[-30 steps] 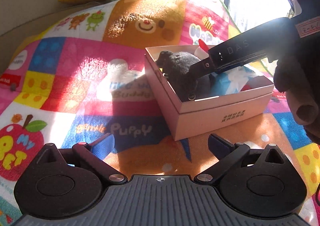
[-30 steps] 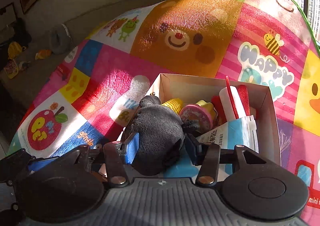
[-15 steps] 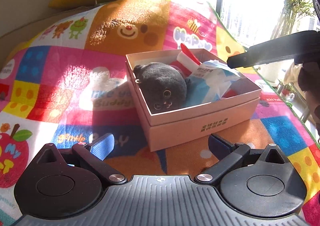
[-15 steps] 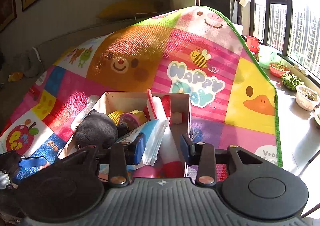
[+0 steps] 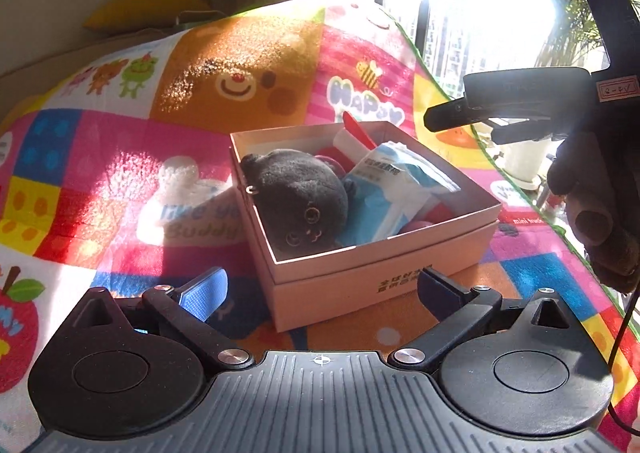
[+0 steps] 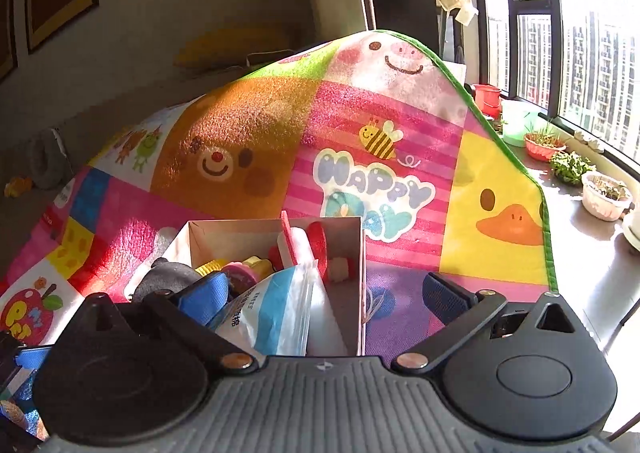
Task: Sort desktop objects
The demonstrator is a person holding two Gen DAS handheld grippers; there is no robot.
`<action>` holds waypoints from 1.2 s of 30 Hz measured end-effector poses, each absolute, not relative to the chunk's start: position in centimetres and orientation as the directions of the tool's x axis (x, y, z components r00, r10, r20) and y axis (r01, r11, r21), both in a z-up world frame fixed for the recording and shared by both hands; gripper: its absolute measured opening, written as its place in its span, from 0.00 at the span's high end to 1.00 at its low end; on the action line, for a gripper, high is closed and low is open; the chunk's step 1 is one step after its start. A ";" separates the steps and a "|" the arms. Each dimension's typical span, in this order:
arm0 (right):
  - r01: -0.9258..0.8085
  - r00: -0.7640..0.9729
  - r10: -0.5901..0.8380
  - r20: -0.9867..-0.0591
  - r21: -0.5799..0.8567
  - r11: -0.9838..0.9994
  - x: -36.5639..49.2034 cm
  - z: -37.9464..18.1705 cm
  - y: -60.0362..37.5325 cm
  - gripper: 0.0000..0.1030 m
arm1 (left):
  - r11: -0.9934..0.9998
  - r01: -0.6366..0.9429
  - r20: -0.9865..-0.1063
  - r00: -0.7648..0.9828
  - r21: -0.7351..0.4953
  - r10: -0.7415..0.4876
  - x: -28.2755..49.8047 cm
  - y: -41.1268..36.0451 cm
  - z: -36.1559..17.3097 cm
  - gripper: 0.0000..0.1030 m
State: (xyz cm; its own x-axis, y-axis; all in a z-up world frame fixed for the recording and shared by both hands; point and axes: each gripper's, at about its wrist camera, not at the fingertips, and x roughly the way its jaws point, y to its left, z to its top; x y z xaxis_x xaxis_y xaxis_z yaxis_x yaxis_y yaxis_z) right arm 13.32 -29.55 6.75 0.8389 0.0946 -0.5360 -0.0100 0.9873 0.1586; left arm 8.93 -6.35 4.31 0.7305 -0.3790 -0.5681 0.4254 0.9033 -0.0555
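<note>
A large play mat (image 5: 120,181) of bright cartoon squares covers the whole surface. On it stands the open pink cardboard box (image 5: 372,269), and everything else is placed from this box.

The left gripper (image 5: 320,289) hangs just in front of the near wall of the box. Its jaws are spread wide, one blue-padded finger (image 5: 204,295) before the near left corner and the other before the near right part of the wall, and nothing is between them.

The right gripper (image 6: 332,301) is above the right side of the box; in the left wrist view it shows as a black arm (image 5: 520,101) in a gloved hand (image 5: 592,213), to the right of the box and higher than its rim. Its jaws have just been opening and now stand fully wide. They hold nothing.

Inside the box, against its left wall, lies the dark grey plush toy (image 5: 296,197) with its face toward the near wall. Beside it, in the middle and right part, leans a blue and white plastic packet (image 5: 396,189). Behind the packet, at the far wall, stands a white tube with a red cap (image 5: 352,137). Small yellow and pink round toys (image 6: 244,273) lie deeper between the plush and the tube.
</note>
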 end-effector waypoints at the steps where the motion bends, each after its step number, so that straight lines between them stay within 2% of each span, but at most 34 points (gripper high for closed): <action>1: -0.002 0.822 0.119 -0.556 0.207 0.978 13.9 6.4 -30.4 0.00 | 0.898 0.435 -0.565 0.725 -0.066 -0.393 9.2 -6.6 4.1 0.00; 4: 0.014 0.755 0.252 -0.605 0.398 0.917 16.1 4.4 -32.6 0.00 | 0.884 0.456 -0.558 0.711 -0.097 -0.428 9.9 -7.1 3.8 0.00; 7: 0.013 0.706 0.386 -0.594 0.556 0.831 17.5 2.6 -32.6 0.00 | 0.874 0.475 -0.547 0.706 -0.105 -0.450 9.9 -6.9 3.8 0.00; 12: 0.013 0.740 0.254 -0.623 0.391 0.920 17.9 3.3 -28.0 0.00 | 0.890 0.452 -0.533 0.740 -0.059 -0.411 9.2 -5.3 3.7 0.00; 20: -0.074 0.718 0.349 -0.602 0.433 0.899 20.5 3.9 -23.1 0.00 | 0.940 0.333 -0.537 0.781 -0.073 -0.318 10.4 -1.4 4.3 0.00; 24: -0.079 0.733 0.344 -0.588 0.428 0.900 19.1 4.5 -22.7 0.00 | 0.950 0.301 -0.547 0.784 -0.077 -0.293 9.0 -0.4 4.6 0.00; 28: -0.079 0.779 0.270 -0.566 0.339 0.938 13.8 5.3 -23.5 0.00 | 0.970 0.231 -0.613 0.756 -0.080 -0.230 6.4 -0.1 3.3 0.00; 33: -0.105 0.730 0.191 -0.656 0.169 0.980 7.2 3.1 -23.6 0.00 | 0.990 0.138 -0.666 0.740 0.018 -0.090 3.9 -0.9 1.7 0.00; 36: -0.129 0.690 0.155 -0.707 0.090 0.988 4.3 1.0 -22.5 0.00 | 0.994 0.106 -0.673 0.738 0.034 -0.056 2.9 -0.9 1.1 0.00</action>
State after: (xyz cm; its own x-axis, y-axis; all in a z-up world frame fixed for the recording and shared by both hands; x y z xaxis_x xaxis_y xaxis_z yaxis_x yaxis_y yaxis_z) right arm 4.33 -22.49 1.00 0.6902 0.1546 -0.7069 -0.1293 0.9875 0.0898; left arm 2.90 -0.95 1.14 0.7377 -0.0562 -0.6727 0.1064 0.9938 0.0337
